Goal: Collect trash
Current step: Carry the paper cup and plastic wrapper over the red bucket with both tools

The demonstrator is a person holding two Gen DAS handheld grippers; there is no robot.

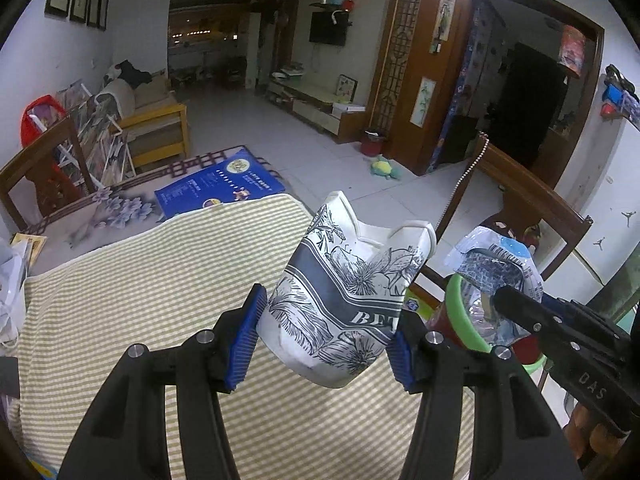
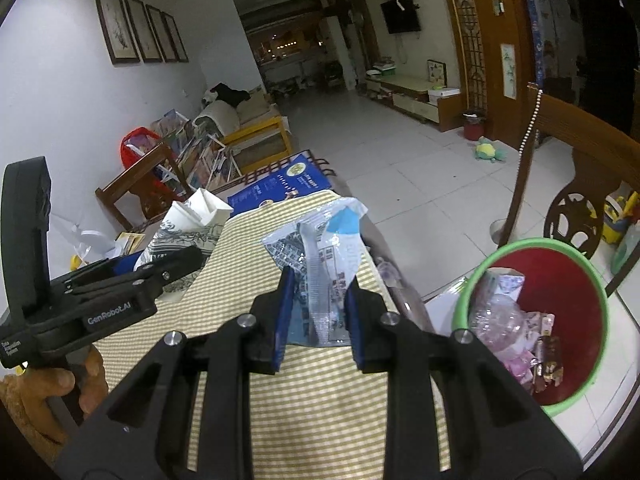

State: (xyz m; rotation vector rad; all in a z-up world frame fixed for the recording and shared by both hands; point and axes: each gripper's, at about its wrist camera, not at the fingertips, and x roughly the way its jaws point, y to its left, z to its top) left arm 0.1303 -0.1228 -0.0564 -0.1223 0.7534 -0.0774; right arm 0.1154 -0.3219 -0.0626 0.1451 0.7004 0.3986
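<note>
Carrying 2 pieces at once: your left gripper (image 1: 326,332) pinches the crushed paper cup (image 1: 344,300), your right gripper (image 2: 318,320) pinches a plastic wrapper (image 2: 324,248); the part-filled bin (image 2: 536,320) waits at 3 o'clock, neither dropped yet.

The left gripper (image 1: 324,336) holds a crushed paper cup (image 1: 344,300) above the tablecloth (image 1: 140,300), and to its right the right gripper (image 2: 318,320) holds a plastic wrapper (image 2: 324,248). The trash bin (image 2: 480,276) stands right of the table, with wrappers inside. A booklet (image 1: 216,188) lies on the table beyond the cloth.
</note>
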